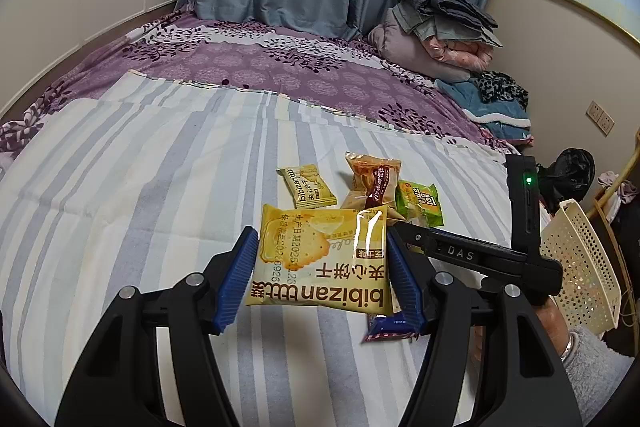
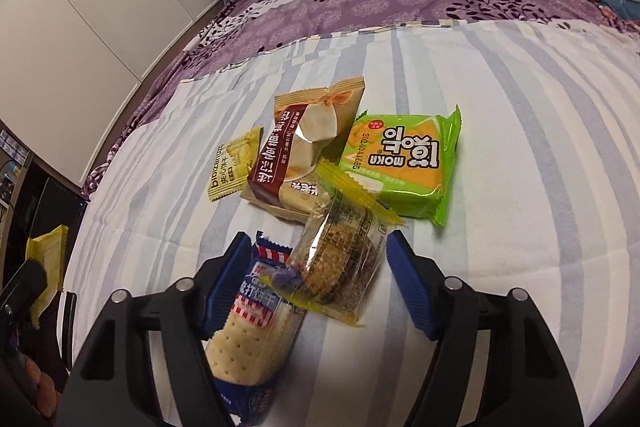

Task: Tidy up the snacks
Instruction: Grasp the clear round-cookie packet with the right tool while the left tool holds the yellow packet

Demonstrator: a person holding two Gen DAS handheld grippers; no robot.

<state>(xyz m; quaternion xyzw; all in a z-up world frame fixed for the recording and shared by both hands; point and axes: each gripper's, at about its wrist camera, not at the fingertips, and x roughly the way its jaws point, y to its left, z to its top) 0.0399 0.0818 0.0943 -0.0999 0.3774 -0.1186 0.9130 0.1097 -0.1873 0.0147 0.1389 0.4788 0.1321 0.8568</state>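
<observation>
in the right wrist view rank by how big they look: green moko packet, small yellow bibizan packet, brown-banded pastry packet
1. brown-banded pastry packet and green moko packet: look about alike, so no ranking between them.
2. small yellow bibizan packet: clearly smallest, though partly hidden by the pastry packet.

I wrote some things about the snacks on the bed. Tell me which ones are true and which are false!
1. The left gripper holds a big yellow bibizan packet. True.
2. The green snack packet sits inside the cream basket. False: it lies on the striped bedsheet, and the basket is off to the side.
3. A small yellow bibizan packet lies beside the brown-banded packet. True.
4. The right gripper points at an empty spot. False: a clear cookie packet and a blue cracker packet lie between its fingers.
</observation>
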